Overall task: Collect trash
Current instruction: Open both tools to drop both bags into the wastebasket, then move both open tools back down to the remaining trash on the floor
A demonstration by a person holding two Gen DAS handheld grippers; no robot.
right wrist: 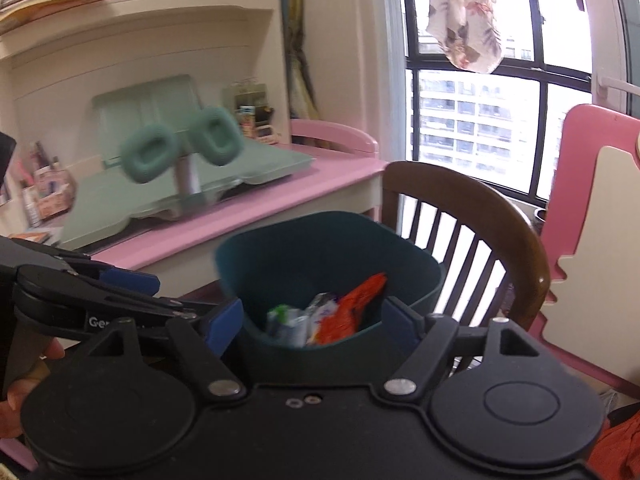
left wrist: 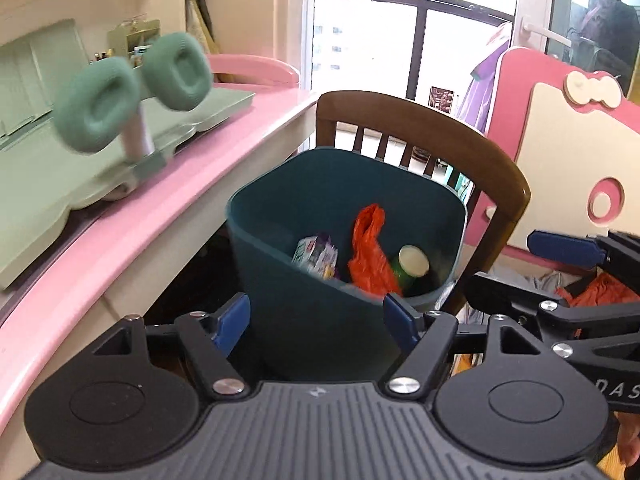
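A dark teal bin [left wrist: 320,208] stands beside the pink desk, in front of a wooden chair. It holds a crumpled orange plastic bag [left wrist: 370,252], a small printed packet [left wrist: 316,256] and a green bottle with a white cap [left wrist: 412,266]. My left gripper [left wrist: 318,326] is open and empty, just in front of the bin. The right gripper shows at the right of the left wrist view [left wrist: 560,276]. In the right wrist view the bin [right wrist: 304,248] holds the same trash [right wrist: 344,312], and my right gripper [right wrist: 314,326] is open and empty over its near rim.
A pink desk [left wrist: 200,160] at the left carries a green tray and green headphones on a stand [left wrist: 136,92]. A brown wooden chair [left wrist: 460,144] stands behind the bin. A pink and cream bed frame [left wrist: 560,140] is at the right, a window behind.
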